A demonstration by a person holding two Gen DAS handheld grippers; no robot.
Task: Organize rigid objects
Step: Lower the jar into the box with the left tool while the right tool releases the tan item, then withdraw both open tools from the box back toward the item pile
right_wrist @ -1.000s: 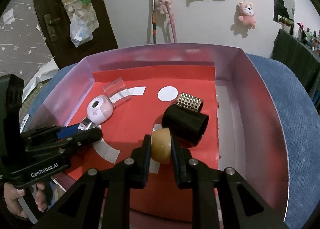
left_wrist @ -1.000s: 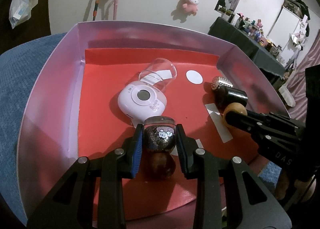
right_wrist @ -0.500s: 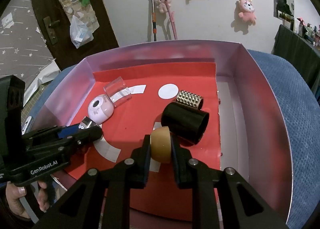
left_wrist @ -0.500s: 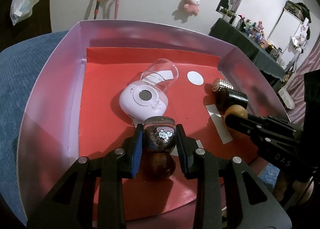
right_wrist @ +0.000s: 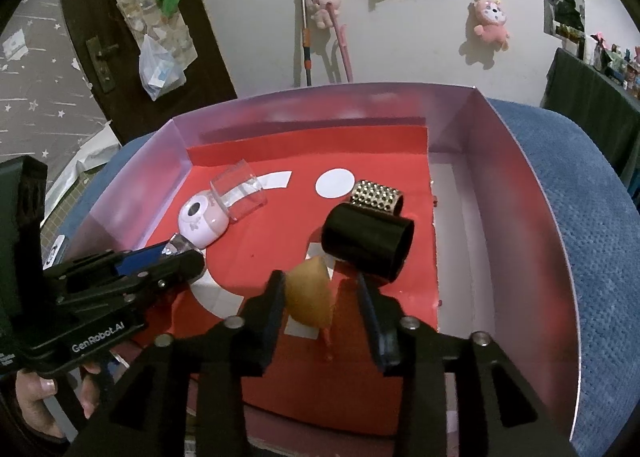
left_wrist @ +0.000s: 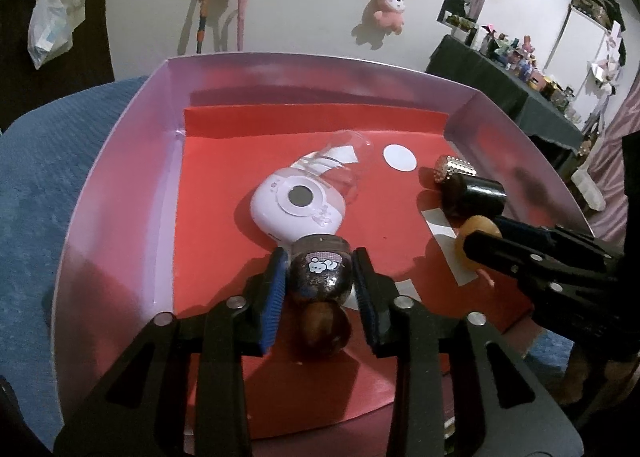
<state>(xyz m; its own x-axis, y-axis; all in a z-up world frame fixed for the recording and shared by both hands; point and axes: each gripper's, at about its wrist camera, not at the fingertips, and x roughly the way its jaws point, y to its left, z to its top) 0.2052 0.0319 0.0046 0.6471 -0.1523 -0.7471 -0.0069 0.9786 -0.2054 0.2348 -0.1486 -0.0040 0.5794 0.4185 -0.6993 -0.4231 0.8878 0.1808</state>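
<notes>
A dark glittery jar [left_wrist: 320,271] with a cartoon sticker stands on the red sheet [left_wrist: 224,185] between the fingers of my left gripper [left_wrist: 320,286]. The jaws are opening, and a thin gap shows at each blue pad. In the right wrist view a tan egg-shaped piece [right_wrist: 310,297] sits inside my right gripper [right_wrist: 322,303]. Those jaws are opening too: the piece leans on the left finger and stands clear of the right one. Each gripper shows in the other's view, the left gripper [right_wrist: 182,257] low on the left and the right gripper [left_wrist: 476,243] on the right.
A pink-walled box [left_wrist: 120,161] on blue upholstery holds it all. Just beyond the jar lie a white-pink round device [left_wrist: 298,205] and a tipped clear cup [left_wrist: 346,161]. A black cylinder [right_wrist: 368,235] and a studded silver roller [right_wrist: 378,195] lie beyond the tan piece. A hand [right_wrist: 36,397] holds the left gripper.
Both pairs of jaws have parted from shut. The jar now stands free between the left pads, and the tan piece has tipped against the right gripper's left finger. Neither hand has shifted.
</notes>
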